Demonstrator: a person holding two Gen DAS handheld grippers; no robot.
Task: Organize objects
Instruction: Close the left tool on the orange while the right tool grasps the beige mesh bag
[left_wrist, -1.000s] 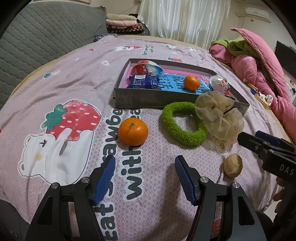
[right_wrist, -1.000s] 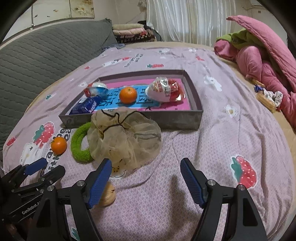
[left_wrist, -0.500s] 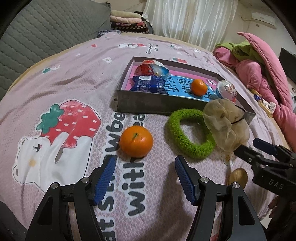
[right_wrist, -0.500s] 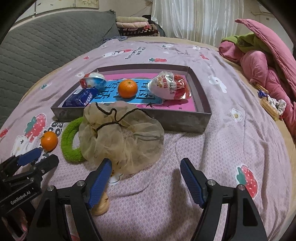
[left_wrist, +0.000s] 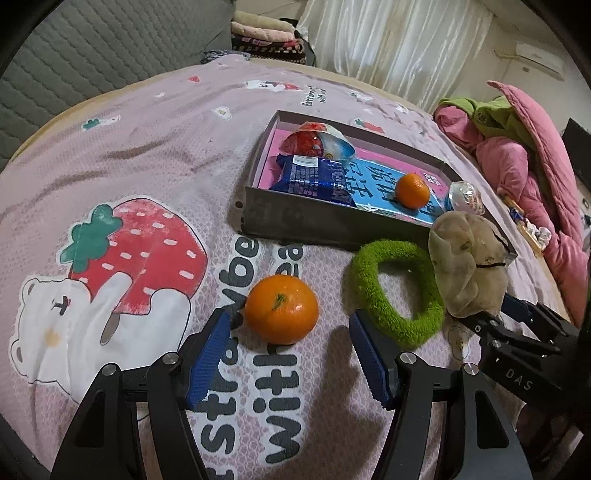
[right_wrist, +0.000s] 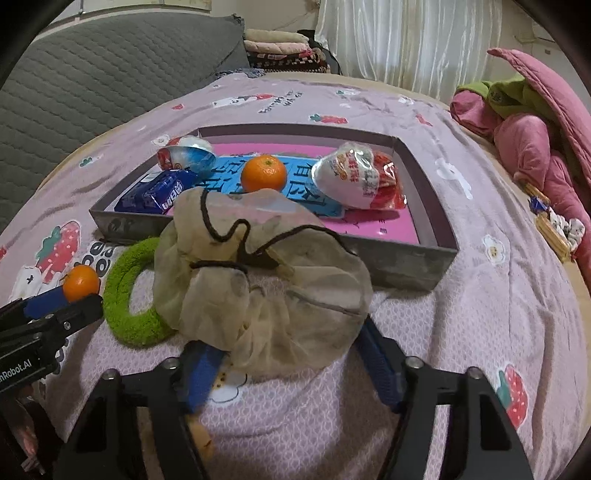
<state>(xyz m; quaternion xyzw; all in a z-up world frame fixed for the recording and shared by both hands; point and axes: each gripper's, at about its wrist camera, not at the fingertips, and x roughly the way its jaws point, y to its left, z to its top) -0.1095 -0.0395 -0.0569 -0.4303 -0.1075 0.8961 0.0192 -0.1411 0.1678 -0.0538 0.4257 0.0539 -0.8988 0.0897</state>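
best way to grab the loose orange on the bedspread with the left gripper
Take the orange across its widest middle, one finger on each side, coming from above and the near side as the left gripper already points. It is round and sits stem up, clear of the green ring, so probably any level pinch across the middle would hold.

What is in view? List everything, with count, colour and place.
tray: one, grey, pink inside, on bedspread
oranges: two, orange, one in tray, one on bedspread before left tool
blue packet: one, in tray
egg packs: two, red-blue and white-red, in tray
ring: one, green, beside tray
mesh bag: one, beige, overlapping ring
bedspread: one, lilac, printed
quilt: one, pink, far right
left tool: black, blue pads, open
right tool: same, just been closing, mesh bag between fingers; contact unclear
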